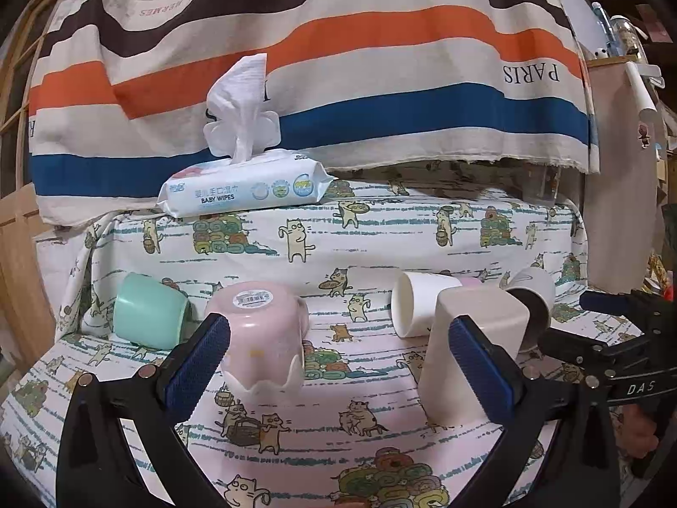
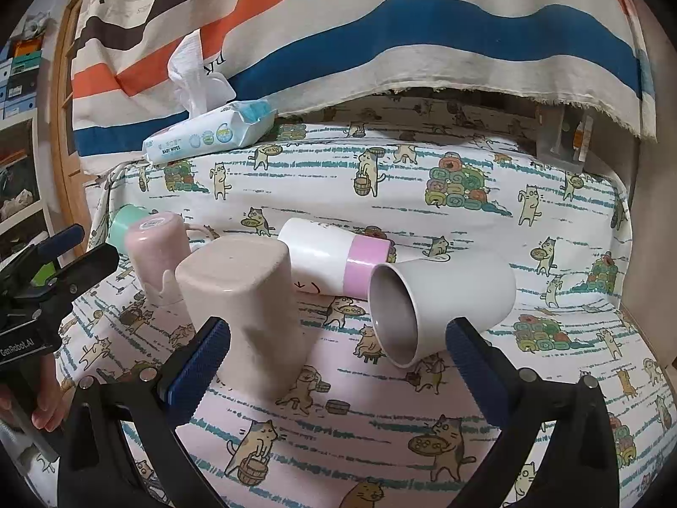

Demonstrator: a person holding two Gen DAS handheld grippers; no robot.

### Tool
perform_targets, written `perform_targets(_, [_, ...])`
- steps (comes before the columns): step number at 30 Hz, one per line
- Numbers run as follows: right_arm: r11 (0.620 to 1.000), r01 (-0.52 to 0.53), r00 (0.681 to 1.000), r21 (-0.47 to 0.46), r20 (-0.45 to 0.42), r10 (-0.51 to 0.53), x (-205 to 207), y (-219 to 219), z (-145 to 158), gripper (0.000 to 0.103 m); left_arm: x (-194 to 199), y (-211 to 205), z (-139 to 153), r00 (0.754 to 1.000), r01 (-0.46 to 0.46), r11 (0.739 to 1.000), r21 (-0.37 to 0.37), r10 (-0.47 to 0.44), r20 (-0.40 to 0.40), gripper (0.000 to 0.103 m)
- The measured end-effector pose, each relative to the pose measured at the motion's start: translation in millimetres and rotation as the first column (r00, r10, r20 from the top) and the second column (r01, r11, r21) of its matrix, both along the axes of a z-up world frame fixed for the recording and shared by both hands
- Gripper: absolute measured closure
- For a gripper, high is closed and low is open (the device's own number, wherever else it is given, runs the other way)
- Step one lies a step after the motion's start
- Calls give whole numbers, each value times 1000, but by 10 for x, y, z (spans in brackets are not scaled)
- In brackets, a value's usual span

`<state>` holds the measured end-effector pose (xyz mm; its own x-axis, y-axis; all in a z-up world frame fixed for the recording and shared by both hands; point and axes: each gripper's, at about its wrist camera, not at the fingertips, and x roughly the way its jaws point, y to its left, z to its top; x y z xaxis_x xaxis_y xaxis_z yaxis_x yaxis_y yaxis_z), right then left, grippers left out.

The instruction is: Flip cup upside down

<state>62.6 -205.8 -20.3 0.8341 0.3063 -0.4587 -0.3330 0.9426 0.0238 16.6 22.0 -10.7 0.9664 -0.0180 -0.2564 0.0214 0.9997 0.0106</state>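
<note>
Several cups stand or lie on the cat-print cloth. A pink cup (image 1: 262,334) and a beige square cup (image 1: 474,347) stand upside down. A mint cup (image 1: 148,311), a white cup with a pink band (image 1: 423,309) and a grey cup (image 1: 531,296) lie on their sides. My left gripper (image 1: 338,364) is open and empty, with the pink cup by its left finger and the beige cup by its right. In the right wrist view my right gripper (image 2: 338,360) is open and empty, between the beige cup (image 2: 245,309) and the lying grey cup (image 2: 440,300), in front of the white cup (image 2: 330,260).
A pack of baby wipes (image 1: 241,186) sits on the raised back ledge under a striped hanging cloth (image 1: 338,63). The other gripper shows at the right edge of the left wrist view (image 1: 626,338) and the left edge of the right wrist view (image 2: 50,283).
</note>
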Motion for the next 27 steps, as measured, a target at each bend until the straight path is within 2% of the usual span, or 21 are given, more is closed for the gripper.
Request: perform_targets(27, [1000,-4,1000,-5,-6,4,3,24,-9,0,32,31,-16,1000,-6,1000,-6,6,-24,0])
